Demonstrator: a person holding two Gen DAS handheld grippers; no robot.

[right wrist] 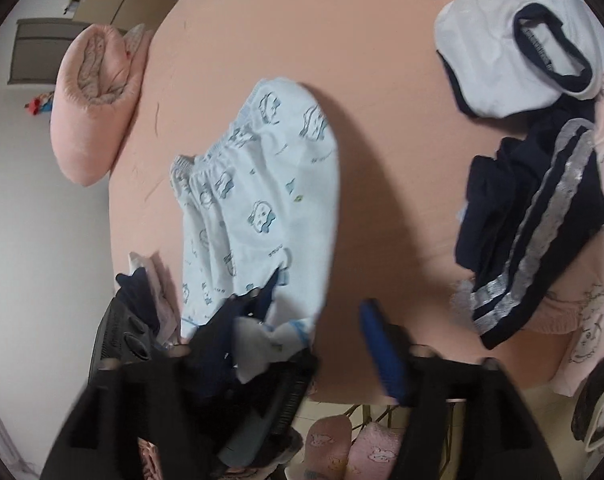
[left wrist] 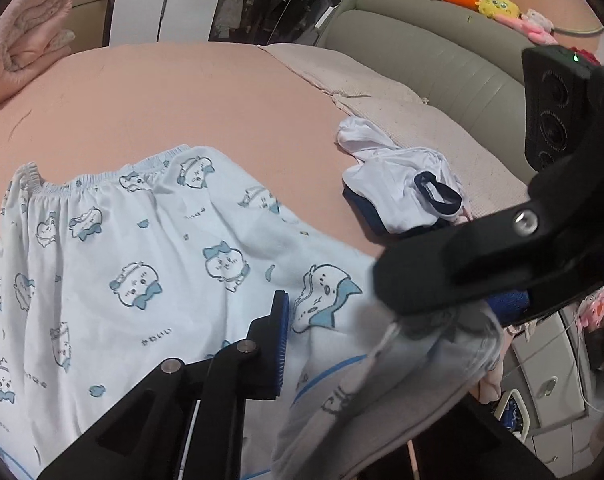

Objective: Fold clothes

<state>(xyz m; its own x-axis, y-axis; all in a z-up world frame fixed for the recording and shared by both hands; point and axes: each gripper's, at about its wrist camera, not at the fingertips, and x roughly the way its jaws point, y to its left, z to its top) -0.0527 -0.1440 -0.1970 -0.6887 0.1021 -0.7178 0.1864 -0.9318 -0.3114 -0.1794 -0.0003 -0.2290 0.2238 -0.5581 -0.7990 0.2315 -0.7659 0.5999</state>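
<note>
The pale-blue printed shorts (right wrist: 257, 200) lie spread on the bed (right wrist: 362, 128), waistband at the far end. Left hand-held gripper (right wrist: 257, 300): clenched on the near hem. Right hand-held gripper (right wrist: 342, 344): released, nothing between its jaws, just right of that hem. Step in hand: folding. Next, probably, the right regrips the hem's free corner.
</note>
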